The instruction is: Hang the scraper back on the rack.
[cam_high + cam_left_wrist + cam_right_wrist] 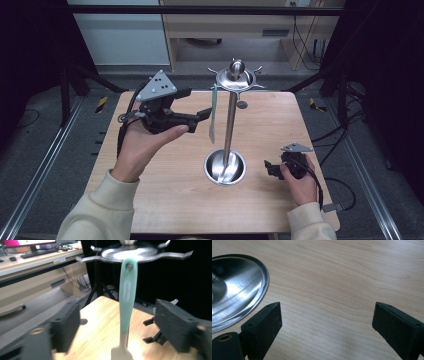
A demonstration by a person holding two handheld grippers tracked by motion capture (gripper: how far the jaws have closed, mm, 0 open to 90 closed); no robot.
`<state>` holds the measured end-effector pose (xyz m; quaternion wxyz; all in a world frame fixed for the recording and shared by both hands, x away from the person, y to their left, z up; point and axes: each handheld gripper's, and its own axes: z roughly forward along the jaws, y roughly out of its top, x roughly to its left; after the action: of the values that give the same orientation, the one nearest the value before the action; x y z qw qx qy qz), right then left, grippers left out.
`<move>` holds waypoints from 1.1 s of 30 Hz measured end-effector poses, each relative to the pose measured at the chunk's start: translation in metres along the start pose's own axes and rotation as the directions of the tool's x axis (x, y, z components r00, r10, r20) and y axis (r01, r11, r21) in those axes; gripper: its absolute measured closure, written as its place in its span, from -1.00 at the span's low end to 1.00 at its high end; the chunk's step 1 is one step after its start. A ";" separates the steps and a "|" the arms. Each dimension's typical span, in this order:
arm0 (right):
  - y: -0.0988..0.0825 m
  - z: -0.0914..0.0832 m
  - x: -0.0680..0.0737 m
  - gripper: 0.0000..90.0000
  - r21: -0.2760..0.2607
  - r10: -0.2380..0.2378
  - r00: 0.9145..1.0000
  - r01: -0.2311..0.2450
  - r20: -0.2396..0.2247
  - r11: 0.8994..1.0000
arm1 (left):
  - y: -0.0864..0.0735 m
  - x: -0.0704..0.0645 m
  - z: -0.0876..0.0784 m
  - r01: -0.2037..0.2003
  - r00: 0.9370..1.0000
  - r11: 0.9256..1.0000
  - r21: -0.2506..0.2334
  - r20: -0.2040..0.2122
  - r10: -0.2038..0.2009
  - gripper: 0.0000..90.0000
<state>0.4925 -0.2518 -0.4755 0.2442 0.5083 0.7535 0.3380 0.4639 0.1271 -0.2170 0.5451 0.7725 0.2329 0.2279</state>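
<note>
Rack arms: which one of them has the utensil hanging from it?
The arm on the rack's left side in the high view, nearest the left tool. The mint-handled spatula hangs from it by its handle hole; the other arms are bare.

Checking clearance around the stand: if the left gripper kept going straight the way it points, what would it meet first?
Probably the mint-handled utensil hanging from the metal stand; it hangs between the left gripper's open jaws, untouched. Depth is unclear.
</note>
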 end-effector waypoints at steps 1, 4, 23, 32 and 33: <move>0.000 0.000 0.000 -0.79 0.002 -0.002 1.000 0.002 0.000 1.000 | -0.003 0.000 -0.001 0.001 1.000 1.000 0.004 -0.008 -0.001 -0.71; 0.000 0.000 0.000 -0.80 0.002 -0.001 1.000 0.001 0.000 1.000 | -0.012 0.000 -0.006 0.012 1.000 1.000 0.010 0.005 -0.012 -0.78; -0.001 0.001 0.001 -0.80 0.004 -0.005 1.000 0.005 0.002 1.000 | -0.105 -0.002 -0.008 0.022 1.000 0.994 0.109 0.014 -0.023 -0.86; -0.001 0.001 0.002 -0.80 0.008 -0.006 1.000 0.006 -0.002 1.000 | -0.148 0.008 -0.002 0.049 0.999 0.983 0.174 -0.018 -0.047 -0.86; -0.001 0.001 0.002 -0.80 0.009 -0.009 1.000 0.009 0.000 1.000 | -0.153 0.008 -0.002 0.054 0.998 0.982 0.179 -0.020 -0.052 -0.86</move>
<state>0.4924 -0.2500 -0.4770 0.2438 0.5058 0.7573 0.3334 0.4522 0.1786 -0.3608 0.4776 0.8101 0.2770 0.1973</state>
